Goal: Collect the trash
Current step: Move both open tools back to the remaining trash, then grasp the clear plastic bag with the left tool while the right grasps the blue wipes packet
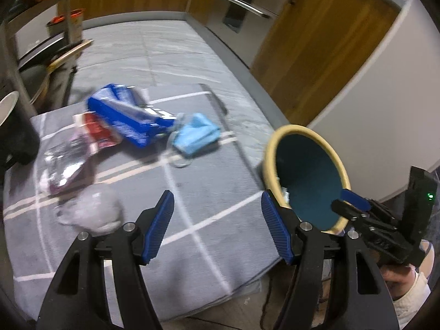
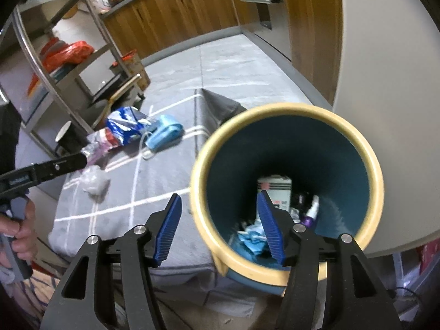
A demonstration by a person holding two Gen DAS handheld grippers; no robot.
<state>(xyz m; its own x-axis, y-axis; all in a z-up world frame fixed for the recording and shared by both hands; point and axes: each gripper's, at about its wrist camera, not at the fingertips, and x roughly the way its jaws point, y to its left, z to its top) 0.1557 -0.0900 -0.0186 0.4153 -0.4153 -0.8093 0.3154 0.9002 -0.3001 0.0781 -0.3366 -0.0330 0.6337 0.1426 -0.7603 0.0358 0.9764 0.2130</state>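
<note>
Left wrist: left gripper (image 1: 217,227) open and empty, crumpled wad (image 1: 92,211) lying just left of its fingers on the bed (image 1: 214,192), right gripper (image 2: 220,227) open, empty, straddling the bin (image 2: 286,187) rim.

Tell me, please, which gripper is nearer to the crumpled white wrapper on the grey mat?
Left. The left gripper hangs just beside the white wrapper; the right gripper is over the bin.

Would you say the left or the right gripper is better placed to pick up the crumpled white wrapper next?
Left, probably: the left gripper is open beside the crumpled white wrapper, while the right gripper straddles the bin rim.
</note>
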